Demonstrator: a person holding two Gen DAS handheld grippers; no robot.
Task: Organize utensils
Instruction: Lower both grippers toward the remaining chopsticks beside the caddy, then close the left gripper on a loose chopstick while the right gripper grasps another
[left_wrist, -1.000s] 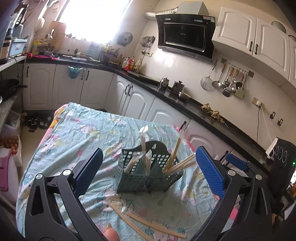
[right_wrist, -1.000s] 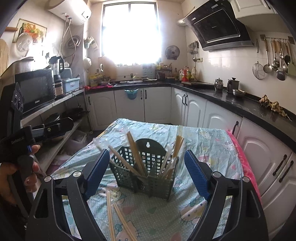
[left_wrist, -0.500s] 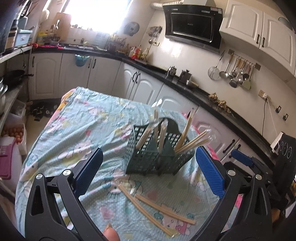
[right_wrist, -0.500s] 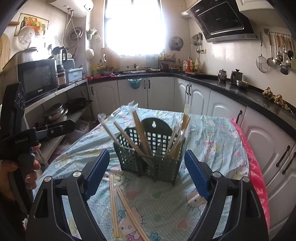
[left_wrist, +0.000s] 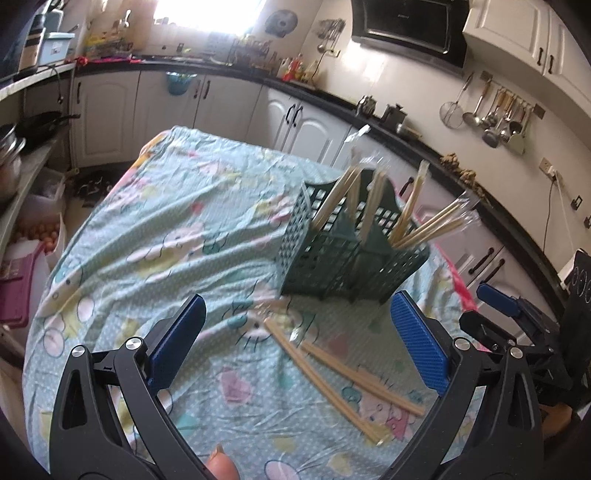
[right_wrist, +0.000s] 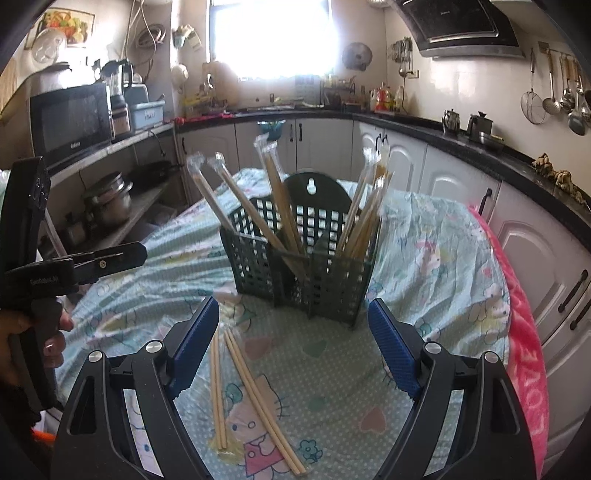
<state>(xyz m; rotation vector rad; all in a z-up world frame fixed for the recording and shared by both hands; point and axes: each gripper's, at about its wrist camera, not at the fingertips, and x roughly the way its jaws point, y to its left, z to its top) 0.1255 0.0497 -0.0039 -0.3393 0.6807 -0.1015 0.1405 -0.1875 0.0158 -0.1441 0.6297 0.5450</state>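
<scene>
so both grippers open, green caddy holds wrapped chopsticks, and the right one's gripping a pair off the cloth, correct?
Not quite. In the right wrist view the right gripper is open and holds nothing; both loose chopstick pairs lie flat on the tablecloth. The left gripper open and the green caddy holding wrapped chopsticks are correct.

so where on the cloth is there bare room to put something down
The widest bare patch is the cloth left of the basket, out to the table's far edge. Another strip lies right of the basket, up to the pink towel. In front of the basket it is crowded with loose chopsticks.
</scene>
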